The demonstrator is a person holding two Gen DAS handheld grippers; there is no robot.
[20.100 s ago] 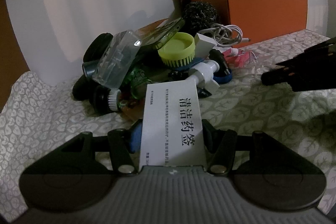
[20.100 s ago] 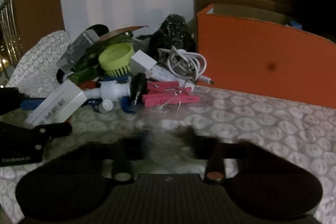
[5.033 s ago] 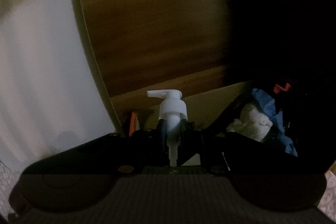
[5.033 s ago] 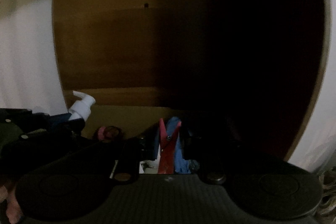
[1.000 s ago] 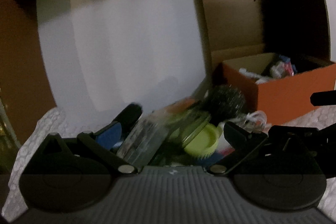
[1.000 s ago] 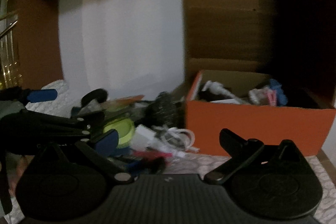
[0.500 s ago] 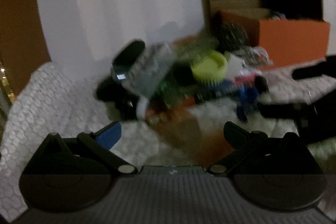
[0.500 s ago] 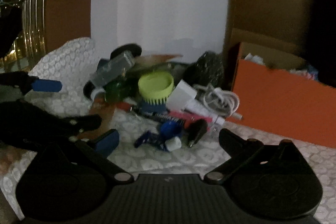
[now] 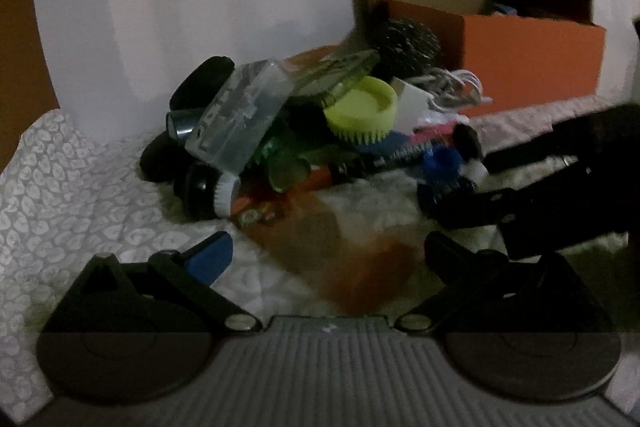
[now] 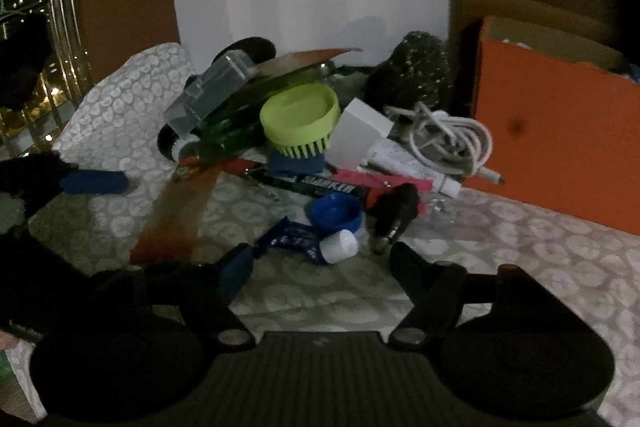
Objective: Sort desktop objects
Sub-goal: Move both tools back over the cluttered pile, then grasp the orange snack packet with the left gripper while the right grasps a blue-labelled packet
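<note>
Your left gripper [image 9: 326, 251] hangs low over the patterned tablecloth [image 9: 72, 187] with its jaws spread wide and nothing between them, lined up on the brown flat strip [image 9: 340, 247] lying closest to you. Your right gripper [image 10: 320, 259] is spread and empty too, aimed at the small pieces along the front of the pile: the blue cap [image 10: 335, 213], the white cap [image 10: 339, 246] and the black plug [image 10: 394, 213]. Those loose front pieces look like the easy picks, I'd judge, since nothing rests on them. Behind them the yellow-green brush [image 10: 300, 121] and the clear plastic case [image 9: 240, 119] lean on other clutter, so lifting either may shift the heap. The orange box [image 10: 560, 131], apparently where the sorted things go, stands to the right, with the white cable [image 10: 448, 135] coiled against its front wall.
</note>
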